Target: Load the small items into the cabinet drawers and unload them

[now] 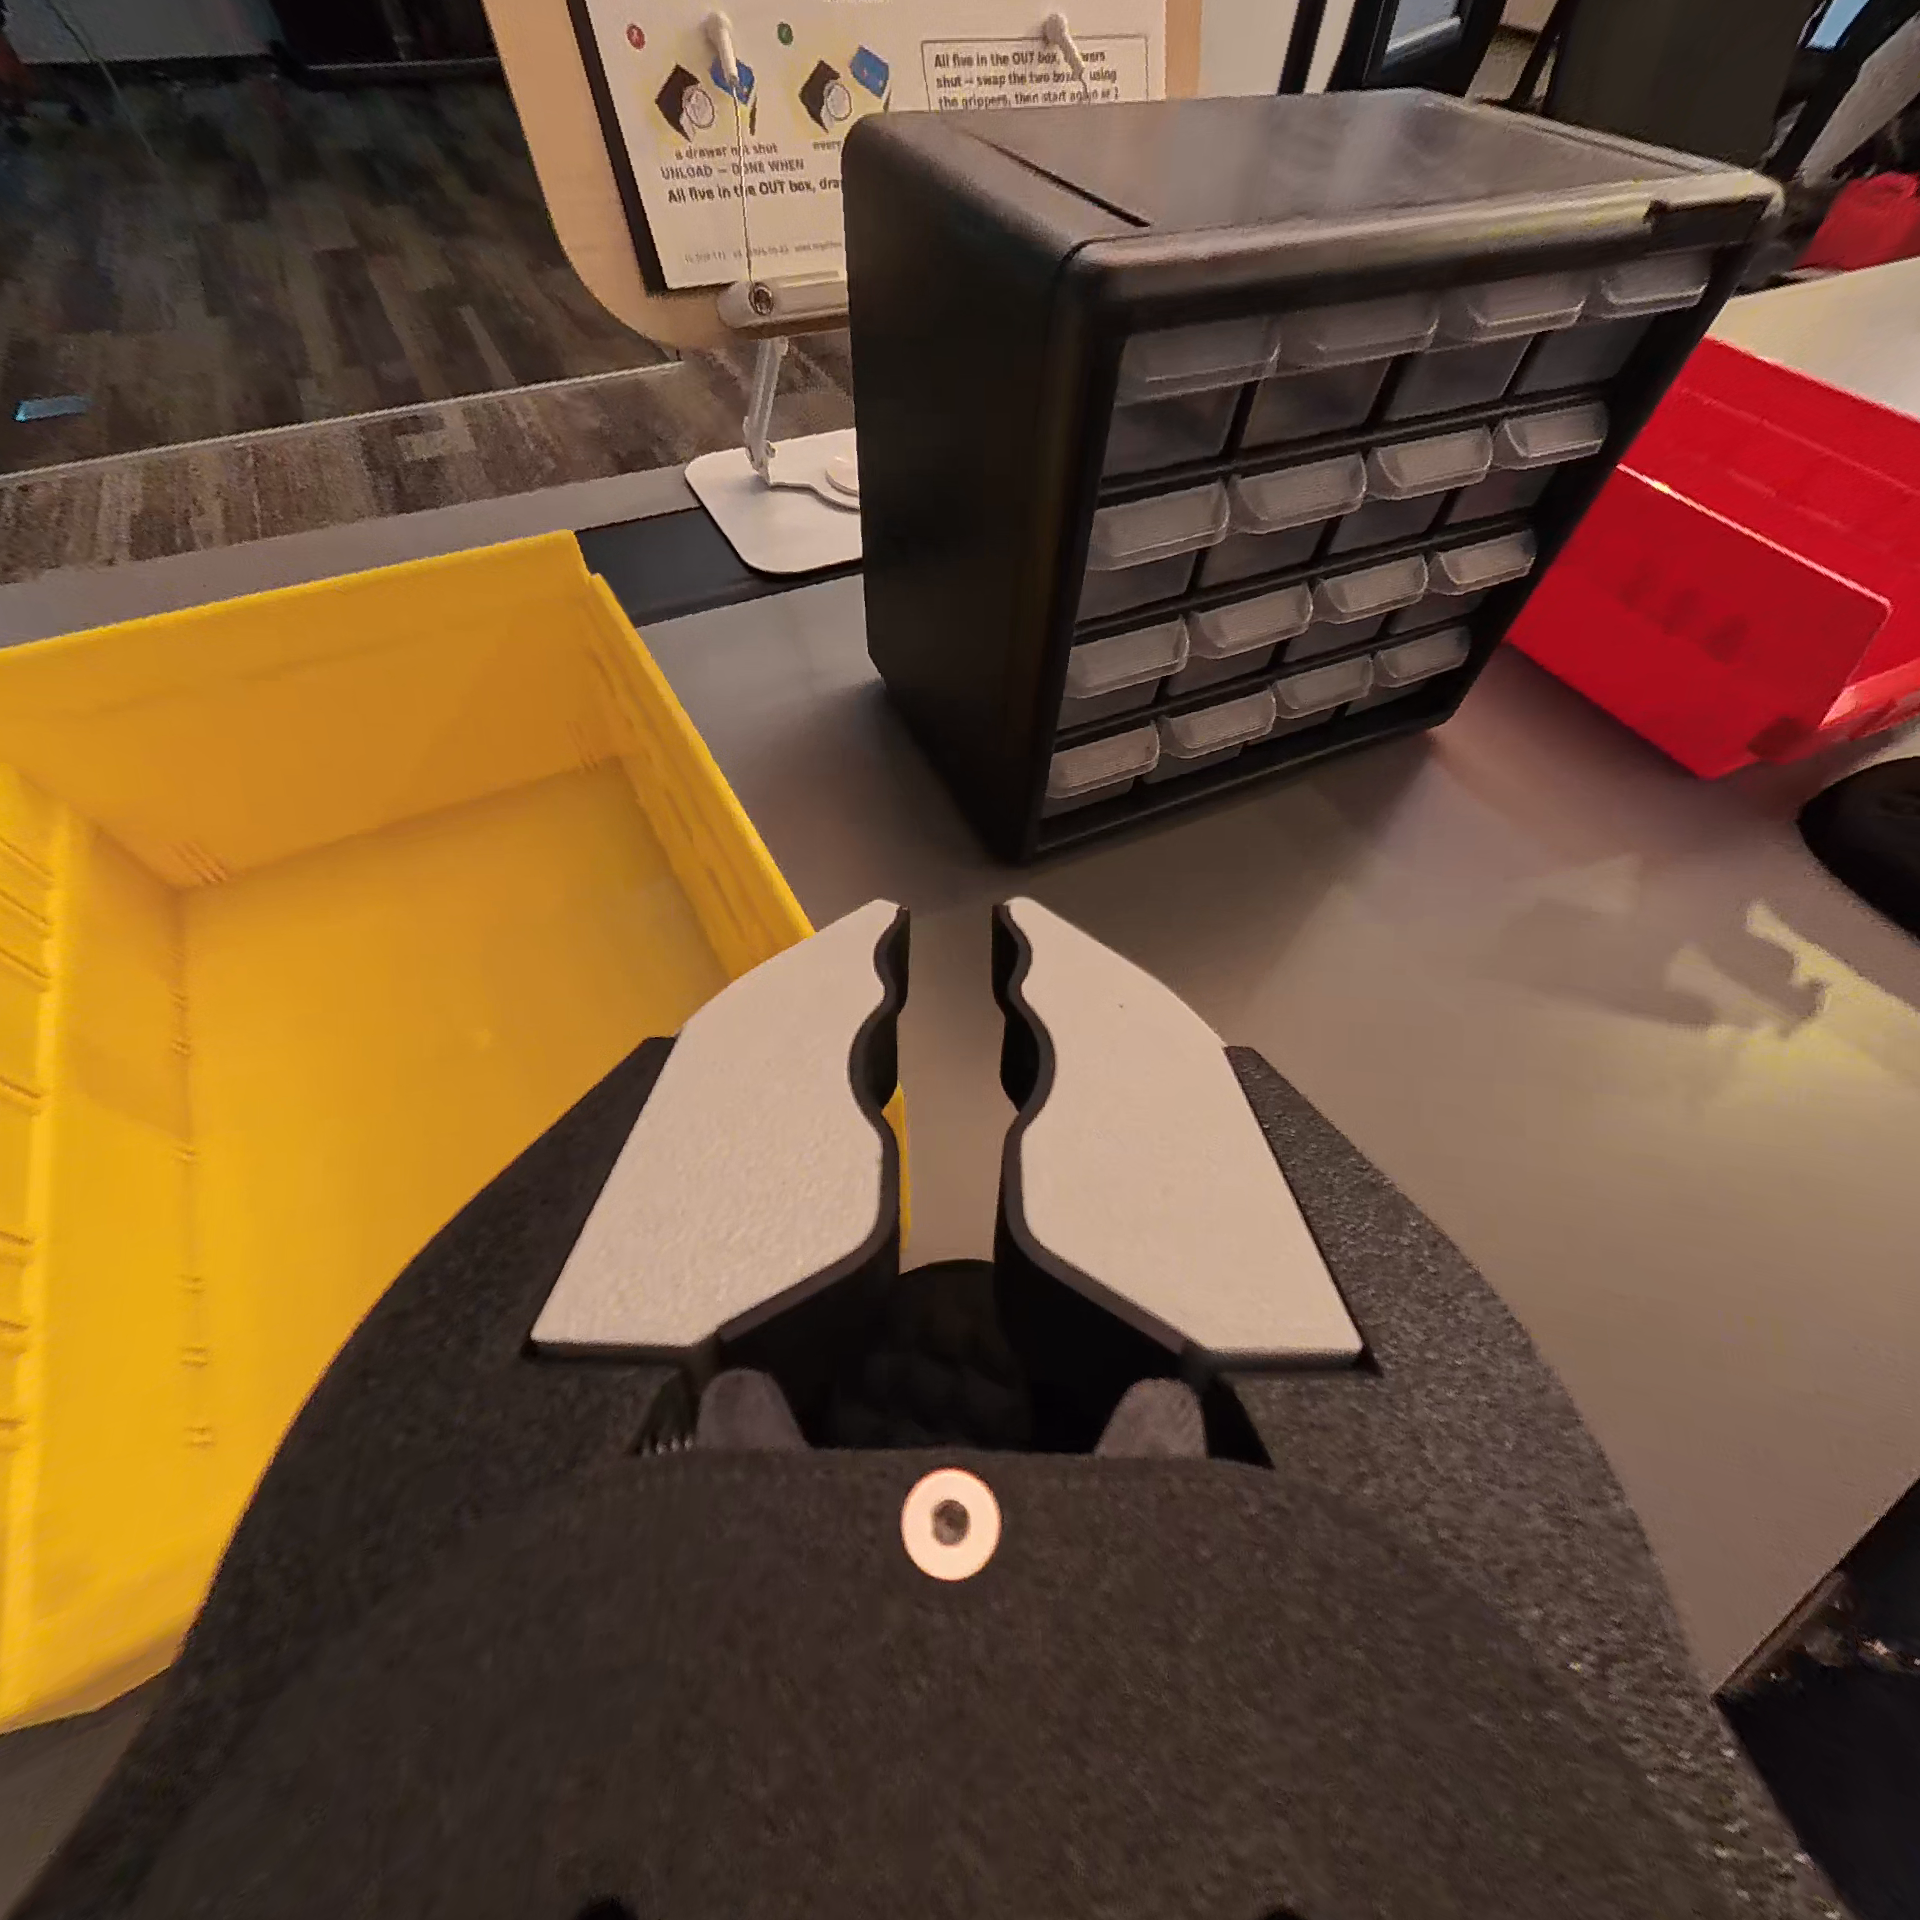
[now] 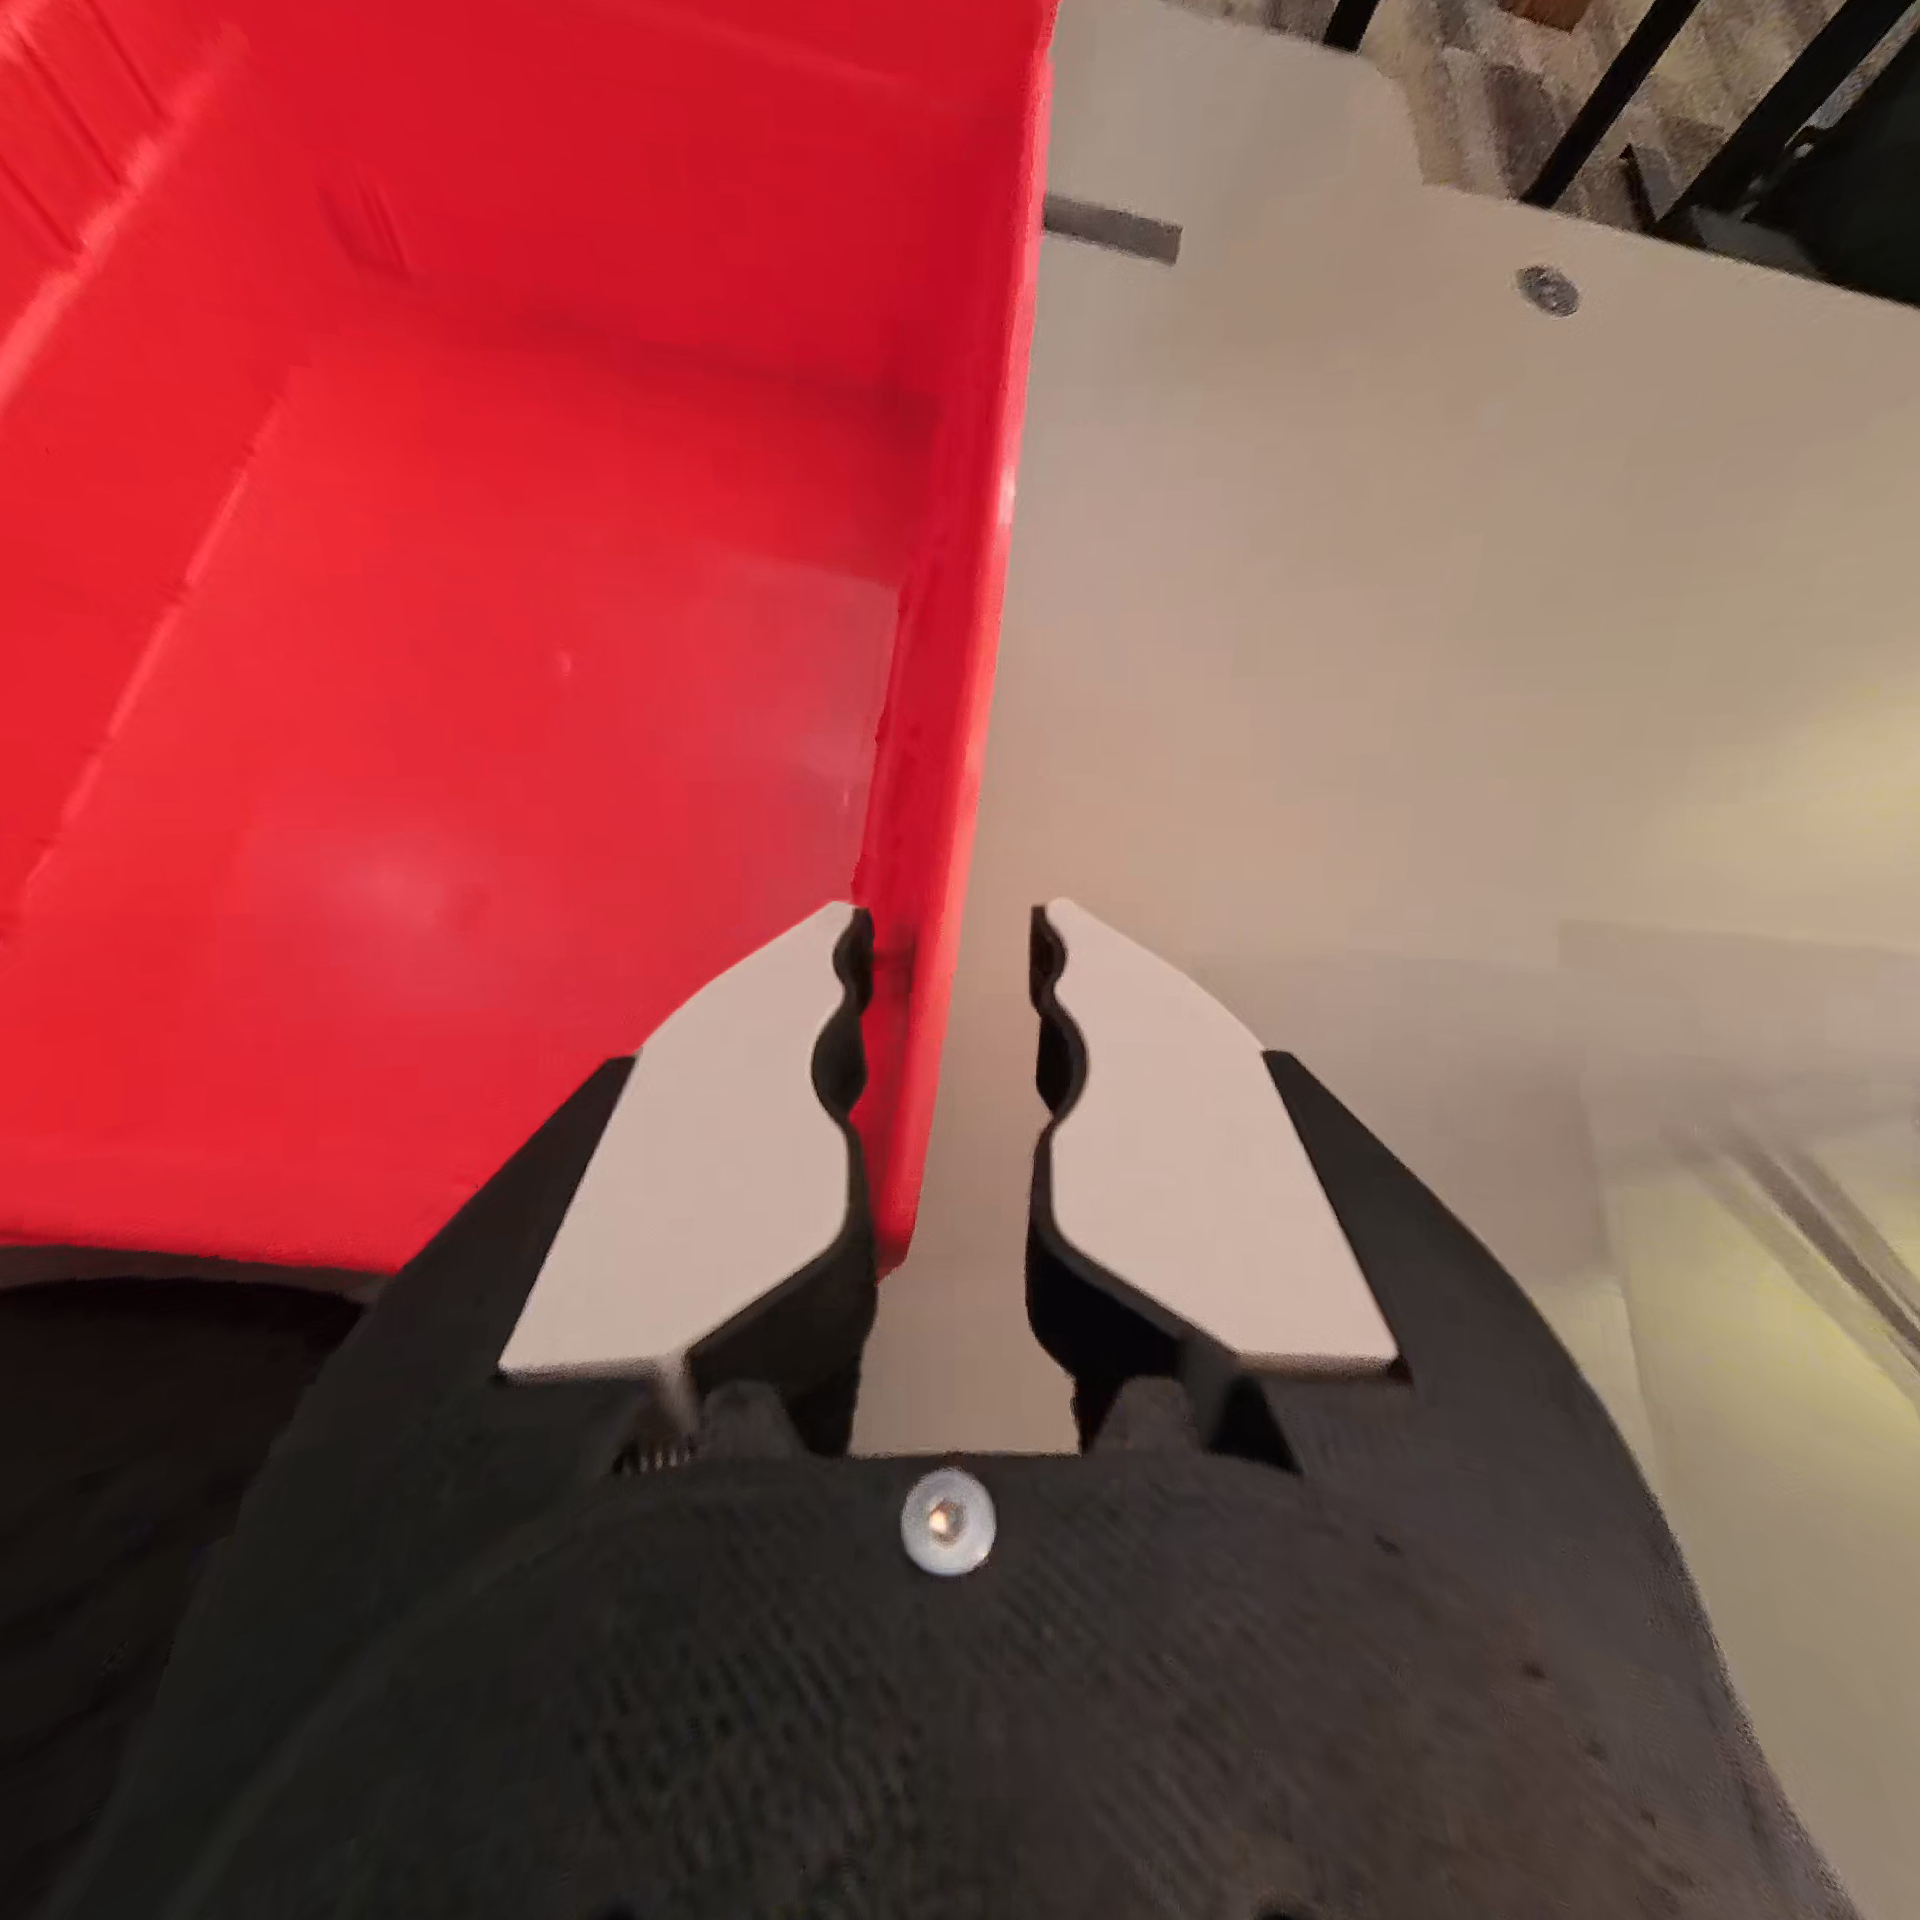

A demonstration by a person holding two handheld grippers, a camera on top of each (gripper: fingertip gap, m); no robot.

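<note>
Red bin (image 2: pixel 468 623) wall between right gripper (image 2: pixel 945 920) fingers, seemingly.

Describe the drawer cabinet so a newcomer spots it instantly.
On the grey table, look between the yellow bin and the red bin. The cabinet is the black upright box there, the only one fronted with rows of small clear drawers, all shut.

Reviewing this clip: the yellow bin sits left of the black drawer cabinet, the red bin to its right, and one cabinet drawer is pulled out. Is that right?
Not quite. In the left wrist view every drawer of the black drawer cabinet sits flush with its frame; none is pulled out. The rest holds: the yellow bin lies to its left and the red bin to its right.
</note>
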